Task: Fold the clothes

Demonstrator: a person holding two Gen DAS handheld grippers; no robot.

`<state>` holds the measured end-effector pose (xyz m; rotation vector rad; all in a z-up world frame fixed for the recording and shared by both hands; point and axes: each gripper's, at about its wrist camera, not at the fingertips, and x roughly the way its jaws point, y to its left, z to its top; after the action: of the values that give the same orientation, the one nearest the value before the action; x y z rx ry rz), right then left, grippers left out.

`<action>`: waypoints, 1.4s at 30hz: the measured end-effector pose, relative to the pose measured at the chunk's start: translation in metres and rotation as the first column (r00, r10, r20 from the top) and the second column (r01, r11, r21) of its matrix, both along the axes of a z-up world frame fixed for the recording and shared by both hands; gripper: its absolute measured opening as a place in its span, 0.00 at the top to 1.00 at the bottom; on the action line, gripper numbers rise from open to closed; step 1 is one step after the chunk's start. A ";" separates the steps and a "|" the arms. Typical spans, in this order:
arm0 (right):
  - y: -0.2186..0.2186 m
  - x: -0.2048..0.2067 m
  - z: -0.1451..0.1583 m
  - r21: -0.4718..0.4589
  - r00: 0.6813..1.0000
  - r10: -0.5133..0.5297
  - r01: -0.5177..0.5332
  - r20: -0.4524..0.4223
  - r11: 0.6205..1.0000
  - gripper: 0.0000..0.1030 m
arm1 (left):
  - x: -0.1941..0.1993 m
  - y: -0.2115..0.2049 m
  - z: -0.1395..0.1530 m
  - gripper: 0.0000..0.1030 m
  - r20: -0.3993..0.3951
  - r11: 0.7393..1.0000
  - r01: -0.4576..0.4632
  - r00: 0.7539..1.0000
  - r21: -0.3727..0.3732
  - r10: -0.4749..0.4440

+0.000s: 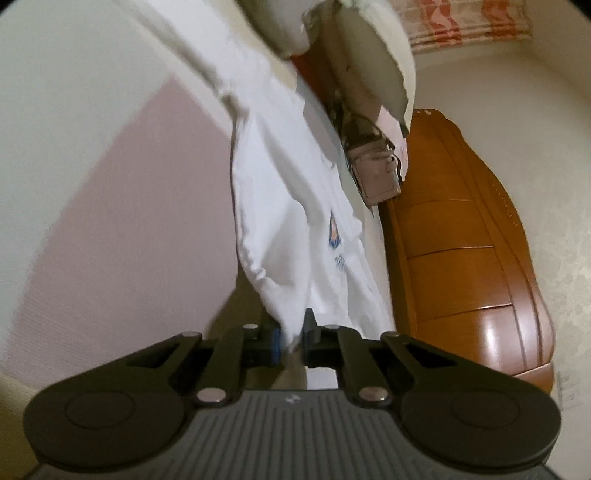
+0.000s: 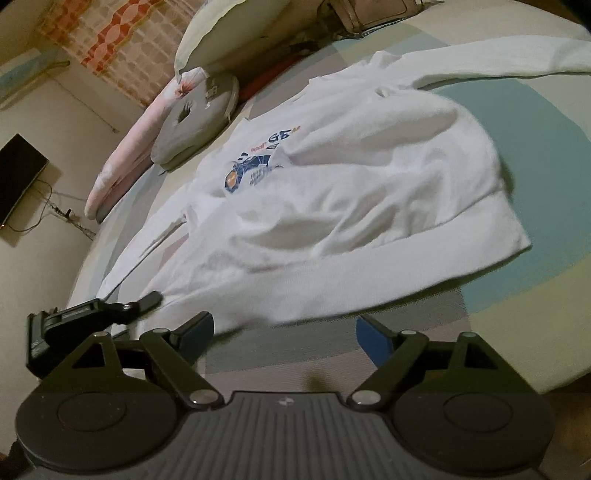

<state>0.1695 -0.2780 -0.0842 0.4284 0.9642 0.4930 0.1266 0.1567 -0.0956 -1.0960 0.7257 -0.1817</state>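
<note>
- Sweatshirt [image 2: 332, 192], white with a blue and orange print on the chest, lies spread on the bed [image 2: 517, 295], hem toward me, one sleeve stretched off to the far right.
- My left tongs [image 1: 291, 334] are closed on a bunched fold of that white cloth, which rises away from the blue pads [image 1: 275, 334].
- My right tongs [image 2: 284, 338] stand wide apart with nothing between them, low over the striped bed cover just in front of the hem.
- In the right wrist view my left tongs [image 2: 147, 299] show at the hem's left corner, touching the cloth.
- Beyond the sweatshirt, a grey round cushion [image 2: 199, 122] and a pink floral pillow [image 2: 125, 162] lie at the bed's far side.
- A pale pillow [image 2: 229, 33] sits behind them.
- A wooden headboard [image 1: 461, 240] shows in the left wrist view.
- A dark screen [image 2: 18, 177] hangs on the wall.
</note>
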 end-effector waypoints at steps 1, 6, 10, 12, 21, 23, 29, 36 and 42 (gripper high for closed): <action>-0.003 0.001 0.000 -0.010 1.000 -0.007 0.007 0.006 1.000 0.15 | -0.004 0.005 0.006 0.92 0.009 1.000 -0.007 1.000 0.018 0.007; -0.015 0.004 0.001 -0.062 0.998 -0.043 0.046 0.040 0.997 0.15 | -0.009 0.021 0.013 0.92 0.008 0.997 -0.021 1.000 0.079 0.020; -0.025 0.007 0.002 -0.102 0.995 -0.070 0.077 0.068 0.992 0.15 | -0.011 0.020 -0.005 0.92 -0.036 0.999 -0.012 0.999 0.043 0.013; -0.030 0.008 0.002 -0.122 0.993 -0.084 0.093 0.082 0.988 0.15 | -0.008 0.016 -0.012 0.92 -0.040 0.999 0.005 0.999 0.035 -0.004; -0.052 0.063 -0.029 -0.013 0.994 -0.018 0.020 0.111 1.000 0.20 | -0.002 -0.006 -0.033 0.72 -0.037 0.995 0.089 0.996 0.054 -0.087; -0.048 0.067 -0.031 -0.012 0.994 -0.002 0.003 0.111 1.000 0.31 | 0.002 -0.013 -0.032 0.79 -0.033 0.991 0.101 0.995 0.084 -0.098; -0.042 0.056 -0.025 -0.041 0.999 0.025 -0.023 0.038 0.999 0.88 | -0.004 -0.015 -0.009 0.95 -0.011 0.979 0.123 0.992 0.160 -0.123; -0.030 0.021 0.026 -0.054 0.983 0.120 -0.114 0.138 0.992 0.89 | -0.037 -0.004 0.058 0.95 0.131 0.963 0.121 0.979 0.242 -0.156; -0.034 0.009 0.031 -0.098 0.985 0.142 -0.132 0.100 0.986 0.89 | -0.057 -0.013 0.051 0.95 0.053 0.954 0.174 0.980 0.244 -0.193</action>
<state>0.1789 -0.3116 -0.0534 0.2513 0.9123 0.5885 0.0692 0.1436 -0.0445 -0.7881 0.7596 -0.2859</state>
